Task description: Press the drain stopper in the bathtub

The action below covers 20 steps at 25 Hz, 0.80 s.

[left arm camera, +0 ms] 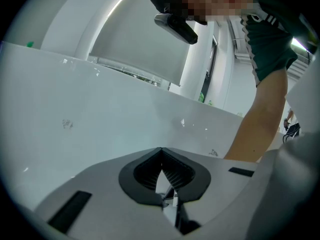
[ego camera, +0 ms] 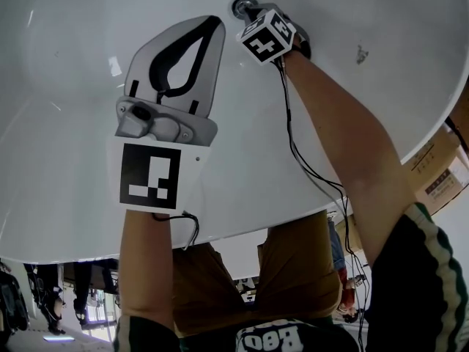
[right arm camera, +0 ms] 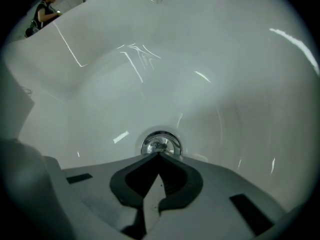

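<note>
**A:** What is on the left?

**B:** The left gripper point(ego camera: 214, 25), held over the sloping wall of the white bathtub point(ego camera: 66, 86). Its jaws are closed tip to tip with nothing between them. Its marker cube point(ego camera: 150, 176) faces the head camera and shows only black and white squares, no letters.

**A:** And the drain stopper?

**B:** The drain stopper point(ego camera: 240, 6) is a round chrome disc set in the tub floor, at the top middle of the head view. In the right gripper view it sits just beyond the jaw tips, touching them at its near edge.

**A:** So the right gripper is on it?

**B:** The right gripper point(ego camera: 249, 11) has its jaws pressed together, empty, with the closed tip at the stopper. Whether the stopper is pushed down, I cannot tell. A black cable point(ego camera: 293, 145) runs back along the forearm.

**A:** Any writing?

**B:** There are white letters on the dark shirt point(ego camera: 270, 337), upside down and cut by the frame's edge, so I can't read them. At the far right, cardboard boxes point(ego camera: 440, 174) carry white labels with black print that is too small to read.
</note>
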{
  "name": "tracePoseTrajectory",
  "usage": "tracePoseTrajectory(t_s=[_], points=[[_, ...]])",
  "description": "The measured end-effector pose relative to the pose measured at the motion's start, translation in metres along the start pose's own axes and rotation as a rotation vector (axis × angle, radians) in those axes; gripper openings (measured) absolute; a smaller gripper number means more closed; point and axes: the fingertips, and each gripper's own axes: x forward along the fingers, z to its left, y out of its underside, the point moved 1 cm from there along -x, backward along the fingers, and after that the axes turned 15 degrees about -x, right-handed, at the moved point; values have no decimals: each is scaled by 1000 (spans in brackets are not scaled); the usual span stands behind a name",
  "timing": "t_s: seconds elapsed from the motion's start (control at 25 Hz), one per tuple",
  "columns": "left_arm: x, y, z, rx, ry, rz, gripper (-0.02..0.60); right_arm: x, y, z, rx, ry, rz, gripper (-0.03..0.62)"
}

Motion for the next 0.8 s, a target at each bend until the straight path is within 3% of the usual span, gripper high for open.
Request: tracePoseTrajectory(t_s=[0.48,0.68,0.8], points=[[-2,3,3,-6,-3,14,6,0,-1,0,-2,24,-12,11],[-3,3,4,-23,-17,9,6,0,-1,2,-80,44,-2,11],[-3,2,2,-19,-16,12,6,-1,6,-2,-73,54,17,11]])
